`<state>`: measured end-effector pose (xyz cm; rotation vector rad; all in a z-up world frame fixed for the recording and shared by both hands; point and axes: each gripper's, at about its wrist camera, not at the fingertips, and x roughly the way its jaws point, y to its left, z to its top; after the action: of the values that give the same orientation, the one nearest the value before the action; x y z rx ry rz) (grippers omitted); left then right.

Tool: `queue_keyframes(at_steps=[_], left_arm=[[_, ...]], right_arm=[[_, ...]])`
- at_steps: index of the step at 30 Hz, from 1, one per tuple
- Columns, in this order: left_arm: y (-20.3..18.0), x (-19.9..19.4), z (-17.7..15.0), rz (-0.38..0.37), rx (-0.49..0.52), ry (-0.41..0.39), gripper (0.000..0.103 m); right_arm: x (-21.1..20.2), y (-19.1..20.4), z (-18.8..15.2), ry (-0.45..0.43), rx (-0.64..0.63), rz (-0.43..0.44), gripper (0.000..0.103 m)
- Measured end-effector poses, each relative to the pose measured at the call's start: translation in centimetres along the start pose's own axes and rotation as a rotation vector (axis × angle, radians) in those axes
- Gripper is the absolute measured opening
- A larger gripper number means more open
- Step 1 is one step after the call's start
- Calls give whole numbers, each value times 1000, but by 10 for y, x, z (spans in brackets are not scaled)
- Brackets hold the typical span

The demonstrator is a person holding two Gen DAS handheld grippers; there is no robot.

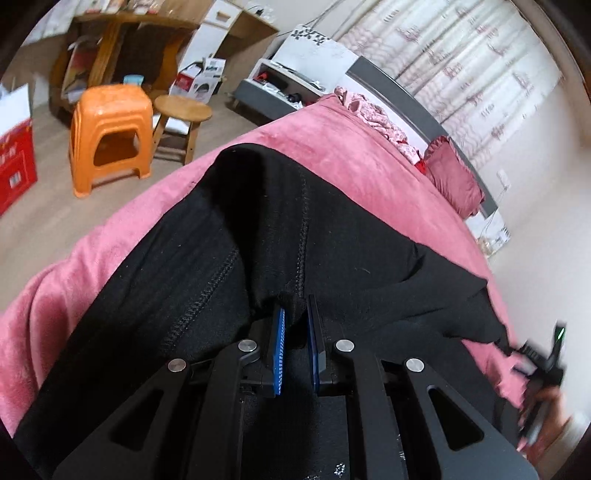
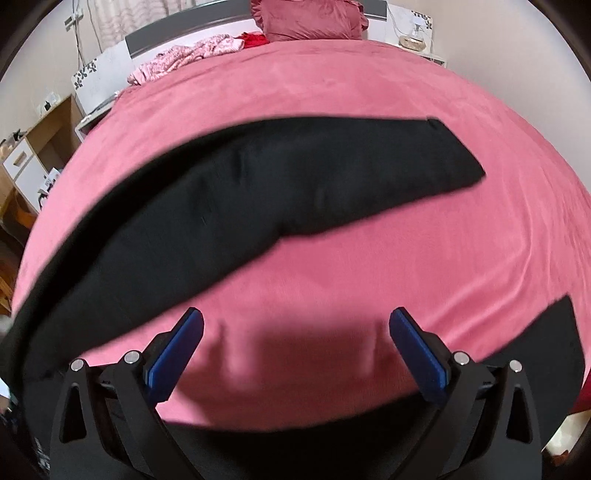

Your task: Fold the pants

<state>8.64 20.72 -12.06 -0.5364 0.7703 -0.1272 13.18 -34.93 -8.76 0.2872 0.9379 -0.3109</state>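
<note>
In the left wrist view the left gripper [image 1: 297,310] sits at the lower centre of the frame, its blue pads [image 1: 279,350] drawn close together and pinching a bunched fold of the black pants [image 1: 325,229]. The fabric rises from the pads and spreads across the middle of the frame, its stitched seams running up and away, and it lies over the pink bedspread [image 1: 332,147]. At the right edge of this view the right gripper [image 1: 543,365] shows as a blurred dark shape with a small green light, beside the edge of the pants.

In the right wrist view the right gripper [image 2: 295,332] stands at the lower centre with its blue pads spread wide, nothing between them, over bare pink bedspread [image 2: 369,110]. One long leg of the pants [image 2: 258,184] stretches from the lower left to the upper right of the frame, lying flat on the bed; another dark piece of the pants reaches in at the lower right edge.

An orange stool [image 1: 110,136] and a round wooden stool [image 1: 181,118] stand on the floor in the upper left of the left wrist view. A dark pink pillow [image 2: 310,18] rests at the head of the bed.
</note>
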Motion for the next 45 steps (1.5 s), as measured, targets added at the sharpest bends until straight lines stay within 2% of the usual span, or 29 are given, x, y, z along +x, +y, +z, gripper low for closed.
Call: queue_keyframes(at_steps=[8,10,15,18,20,21,22,23,24,25,28,30,33,36,41,45], left_arm=[[3,4,0,-1,14,-5,10],[4,4,-1,-2,16,-6,10],[4,5,-1,-4,19,-4,10],[4,6,-1,-3,25,-3,10],[4,6,-2,-1,29,-3,10],[4,7,-3,-1,30,-3,10],[3,7,-3,-2,30,-3,10],[3,7,-2,-1,30,-3,10],[3,7,-2,-2,30,-2,10],[4,7,-2,-3,27,-1,10],[3,5,5,-8,0,12,10],[6,-1,16,-42,-60,2,10],[9,-17,40,-100,-131,-57,10],[7,-39,66,-161,-154,-125,10],[10,-71,82,-252,-216,-189,10],[21,-93,69,-275,-269,-202,10]], right_arm=[[13,46,83,24,100,128,99],[28,57,99,64,133,135,91],[61,69,117,134,253,158,84],[75,74,122,153,262,142,79],[84,75,124,166,264,138,71],[88,75,124,175,263,138,62],[91,74,123,186,258,137,45],[94,74,122,198,249,141,35],[95,73,120,211,233,154,20],[92,72,118,217,215,175,11],[71,66,117,195,180,212,9],[52,56,116,176,173,252,9],[21,40,113,143,173,318,9],[-13,27,104,111,160,371,9],[-76,10,67,41,108,447,9],[-112,-4,20,0,65,471,10]])
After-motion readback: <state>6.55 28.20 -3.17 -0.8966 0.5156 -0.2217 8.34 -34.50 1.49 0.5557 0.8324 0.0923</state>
